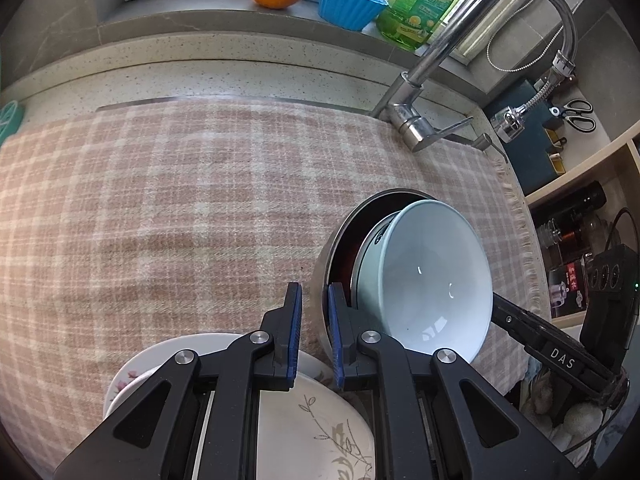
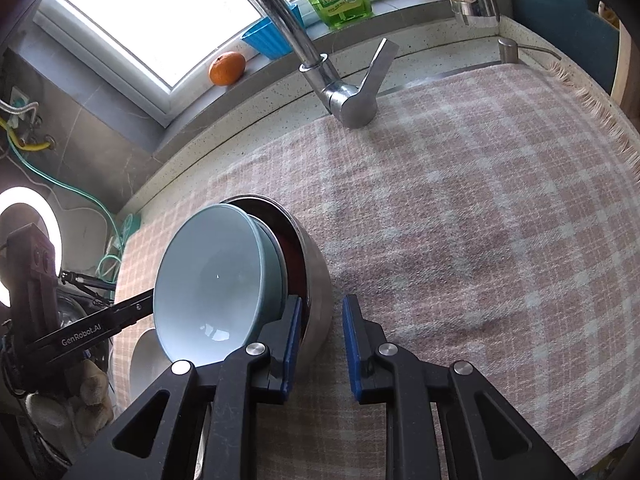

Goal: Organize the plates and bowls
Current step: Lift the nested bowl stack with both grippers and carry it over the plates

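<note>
Bowls first: in the left wrist view a pale blue ceramic bowl (image 1: 428, 276) sits tilted inside a round stainless-steel bowl (image 1: 332, 248) on the pink checked cloth (image 1: 180, 200) over the bench. The left tool (image 1: 314, 332), jaws slightly spread and holding nothing, hovers above white floral plates (image 1: 312, 424) that only this view shows well. In the right wrist view the right tool (image 2: 320, 344) straddles the steel bowl's wall, not yet clamped. The nesting looks begun, and the plates look partly stacked.
</note>
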Demonstrator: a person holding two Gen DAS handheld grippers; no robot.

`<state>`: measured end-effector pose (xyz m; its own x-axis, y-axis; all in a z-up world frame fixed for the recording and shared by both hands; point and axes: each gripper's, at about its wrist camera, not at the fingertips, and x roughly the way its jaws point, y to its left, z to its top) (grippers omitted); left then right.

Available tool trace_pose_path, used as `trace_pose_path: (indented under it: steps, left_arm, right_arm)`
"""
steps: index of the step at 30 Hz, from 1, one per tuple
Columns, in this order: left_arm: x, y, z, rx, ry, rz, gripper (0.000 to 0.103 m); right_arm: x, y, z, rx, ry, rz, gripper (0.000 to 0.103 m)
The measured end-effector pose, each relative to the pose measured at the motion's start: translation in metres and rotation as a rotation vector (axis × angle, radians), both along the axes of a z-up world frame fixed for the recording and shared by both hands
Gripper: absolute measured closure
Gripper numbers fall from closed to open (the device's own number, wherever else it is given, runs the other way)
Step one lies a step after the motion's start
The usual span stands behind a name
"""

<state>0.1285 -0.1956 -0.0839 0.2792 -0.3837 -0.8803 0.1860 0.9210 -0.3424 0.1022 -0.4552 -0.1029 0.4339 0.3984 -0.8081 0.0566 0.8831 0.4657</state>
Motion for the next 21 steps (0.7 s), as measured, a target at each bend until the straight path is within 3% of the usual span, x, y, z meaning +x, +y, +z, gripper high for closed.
trace_pose_path:
  steps: [7, 21]
  left_arm:
    - [0.001, -0.005, -0.002, 0.002, -0.001, 0.001, 0.097]
    - [0.000, -0.010, -0.001, 0.017, -0.013, 0.007, 0.097]
  right_arm:
    - [0.004, 0.005, -0.002, 0.010, 0.012, 0.026, 0.093]
    - [0.008, 0.005, 0.000, 0.009, 0.047, 0.024, 0.093]
